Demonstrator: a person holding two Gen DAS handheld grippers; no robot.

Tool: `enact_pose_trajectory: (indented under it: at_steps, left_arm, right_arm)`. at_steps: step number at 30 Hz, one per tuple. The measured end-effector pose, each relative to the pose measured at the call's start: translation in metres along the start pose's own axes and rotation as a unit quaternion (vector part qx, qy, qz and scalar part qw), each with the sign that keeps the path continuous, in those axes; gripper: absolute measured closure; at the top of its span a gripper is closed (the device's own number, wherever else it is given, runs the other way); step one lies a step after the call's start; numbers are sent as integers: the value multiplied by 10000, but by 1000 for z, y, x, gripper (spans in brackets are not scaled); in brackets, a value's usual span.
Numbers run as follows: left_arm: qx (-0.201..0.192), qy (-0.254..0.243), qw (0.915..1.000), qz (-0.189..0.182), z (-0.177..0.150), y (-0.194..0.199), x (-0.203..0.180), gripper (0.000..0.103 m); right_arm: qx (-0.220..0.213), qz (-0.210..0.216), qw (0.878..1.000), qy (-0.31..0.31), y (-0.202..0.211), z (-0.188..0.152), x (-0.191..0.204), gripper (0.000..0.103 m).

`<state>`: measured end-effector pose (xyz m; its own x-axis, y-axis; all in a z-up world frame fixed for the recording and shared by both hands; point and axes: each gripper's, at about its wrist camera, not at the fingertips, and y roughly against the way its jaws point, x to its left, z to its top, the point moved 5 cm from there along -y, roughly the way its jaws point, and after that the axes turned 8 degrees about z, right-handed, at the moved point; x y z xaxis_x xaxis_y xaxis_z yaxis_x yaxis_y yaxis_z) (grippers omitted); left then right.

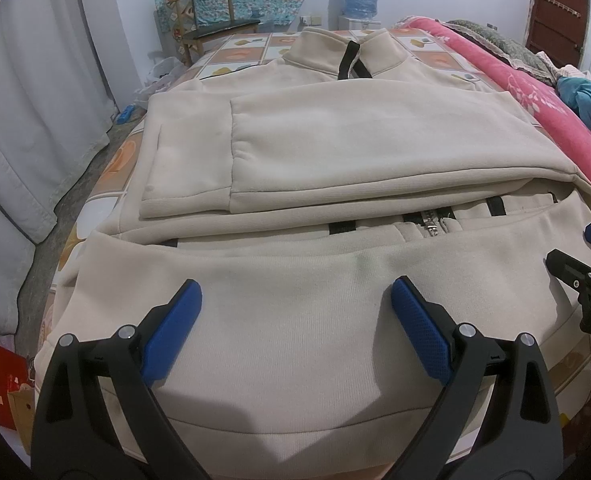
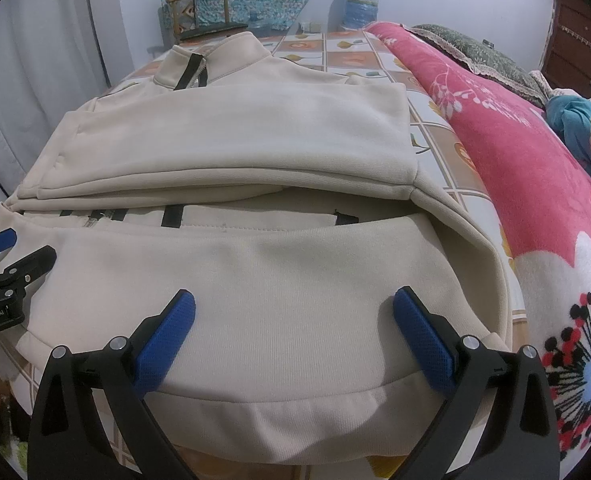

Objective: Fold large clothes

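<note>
Sweatshirt (image 1: 335,140), sleeves folded in, lies on the bed (image 2: 427,128); left gripper (image 1: 295,320) and right gripper (image 2: 293,320), both released, should pinch its near hem evenly before lifting toward the collar (image 1: 347,52).

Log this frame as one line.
jacket: sleeves folded across, hem turned up | left gripper: open above hem | right gripper: open above hem

The jacket (image 1: 303,312) is matt, soft fleecy cloth; the fingers' pads (image 1: 417,328) are blue, rough-textured plastic on black matt frames.
</note>
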<state>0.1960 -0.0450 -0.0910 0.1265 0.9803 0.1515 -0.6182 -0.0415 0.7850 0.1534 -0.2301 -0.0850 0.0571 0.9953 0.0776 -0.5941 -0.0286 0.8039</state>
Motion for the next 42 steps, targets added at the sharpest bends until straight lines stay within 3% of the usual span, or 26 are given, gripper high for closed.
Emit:
enact_pose_trajectory:
  at_steps: [42]
  left_arm:
    - [-20, -6, 10000, 8, 0, 1, -1, 9]
  right_arm:
    - [-23, 4, 10000, 15, 1, 0, 0, 7]
